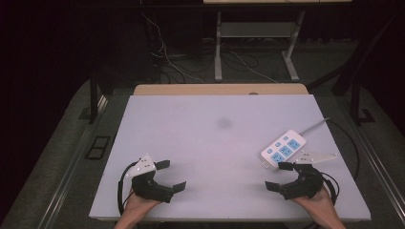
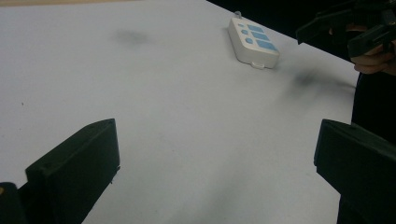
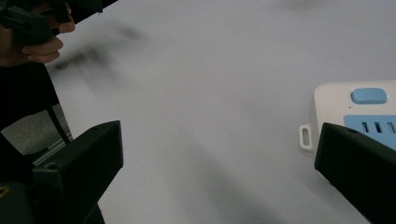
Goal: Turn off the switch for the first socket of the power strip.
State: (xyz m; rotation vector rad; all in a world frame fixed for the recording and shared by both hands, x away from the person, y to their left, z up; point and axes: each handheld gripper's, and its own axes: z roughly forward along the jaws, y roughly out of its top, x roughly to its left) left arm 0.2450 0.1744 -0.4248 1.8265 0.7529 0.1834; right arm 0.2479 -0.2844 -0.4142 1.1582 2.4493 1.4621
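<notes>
Your table (image 1: 210,143) has a pale grey top with a strip of bare wood along its far edge. One thing lies on it: a white power strip (image 1: 283,148) with blue sockets, flat, set at a slant. It sits just past the fingers (image 1: 285,166) of your right gripper (image 1: 279,176), its near end just beside the farther one; its cord runs off toward the far right edge. Ahead of your left gripper (image 1: 170,175) the top bears a faint dark smudge (image 1: 224,123) near its middle.
</notes>
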